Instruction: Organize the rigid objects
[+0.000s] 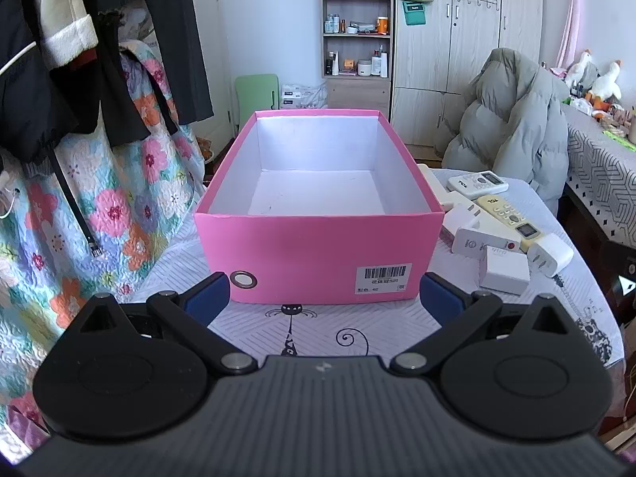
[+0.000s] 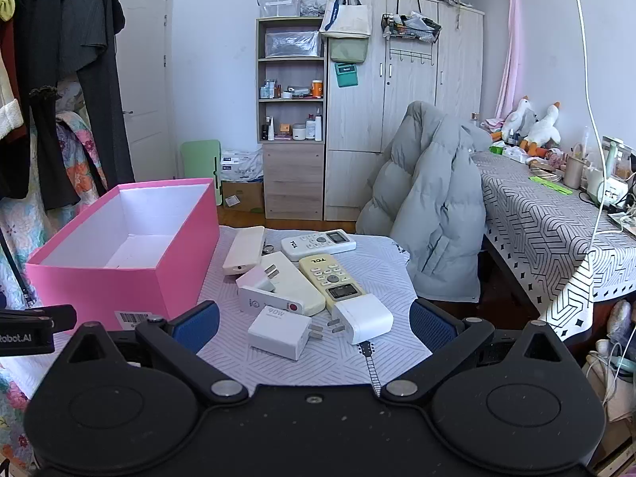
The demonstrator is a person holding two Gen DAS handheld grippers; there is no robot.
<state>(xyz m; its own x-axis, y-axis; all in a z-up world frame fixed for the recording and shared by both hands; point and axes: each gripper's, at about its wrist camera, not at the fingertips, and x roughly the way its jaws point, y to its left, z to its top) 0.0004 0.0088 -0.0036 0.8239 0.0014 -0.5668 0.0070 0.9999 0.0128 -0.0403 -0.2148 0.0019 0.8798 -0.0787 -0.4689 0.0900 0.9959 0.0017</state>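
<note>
A pink cardboard box (image 1: 318,254) with a white inside stands open on the table, straight ahead of my left gripper (image 1: 324,298). Nothing shows in the box. The left gripper is open and holds nothing. To the right of the box (image 2: 119,278) lies a cluster of rigid items: a white remote (image 2: 318,244), a yellow remote (image 2: 332,280), a cream bar (image 2: 244,254), a cream power bank (image 2: 296,288), a white charger (image 2: 280,332) and a white plug adapter (image 2: 363,318). My right gripper (image 2: 314,328) hangs open just in front of the two chargers and touches none of them.
A grey puffy jacket (image 2: 429,214) drapes over a chair behind the table. A desk with a patterned cloth (image 2: 548,230) stands at the right. Hanging clothes (image 1: 59,59) and a floral quilt (image 1: 99,206) crowd the left. A wardrobe (image 2: 397,119) and shelf (image 2: 292,119) line the back wall.
</note>
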